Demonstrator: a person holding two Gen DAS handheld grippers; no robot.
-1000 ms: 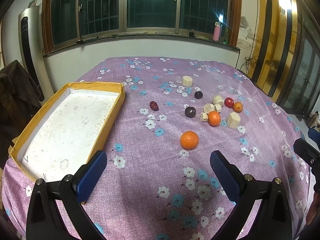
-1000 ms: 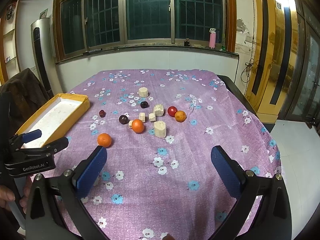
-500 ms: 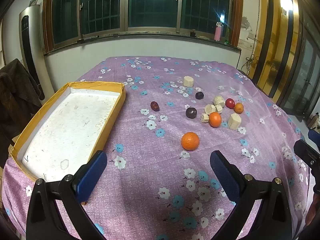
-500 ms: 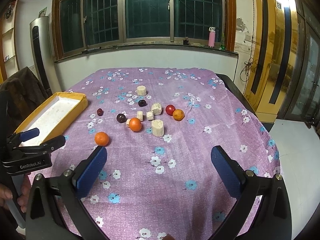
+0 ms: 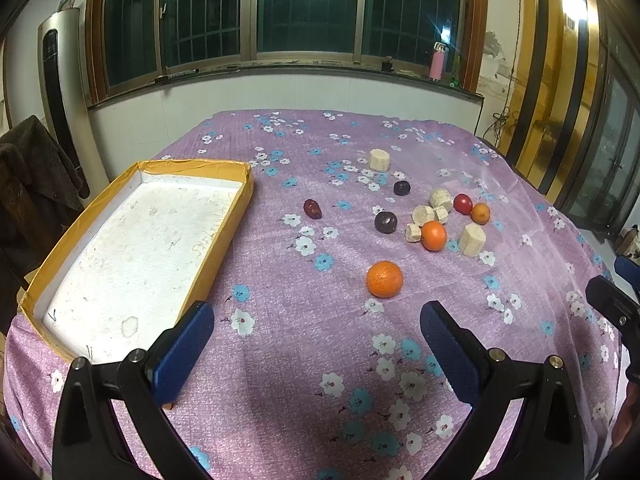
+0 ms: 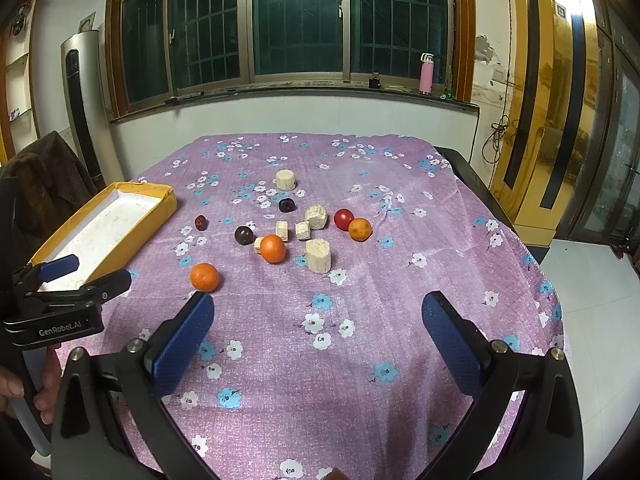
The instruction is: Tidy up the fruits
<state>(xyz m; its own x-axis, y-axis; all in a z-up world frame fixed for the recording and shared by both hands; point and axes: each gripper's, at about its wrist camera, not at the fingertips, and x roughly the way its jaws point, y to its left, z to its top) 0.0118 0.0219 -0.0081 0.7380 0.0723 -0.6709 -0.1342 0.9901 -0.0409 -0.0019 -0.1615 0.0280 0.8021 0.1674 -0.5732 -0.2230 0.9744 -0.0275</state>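
Desk cloth (image 5: 304, 352): matt woven fabric, purple floral print.
Tray (image 5: 224, 236): yellow cardboard walls, rough white foam floor.
Oranges (image 5: 384, 279): dimpled, slightly glossy peel.
Gripper pads (image 5: 182, 354): blue textured rubber.

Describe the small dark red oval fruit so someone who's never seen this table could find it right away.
Start at the yellow-rimmed cardboard tray on the purple floral tablecloth. Between the tray and the cluster of fruit lies the small dark red oval fruit, alone. It is elongated, unlike the round dark purple plums beyond it.
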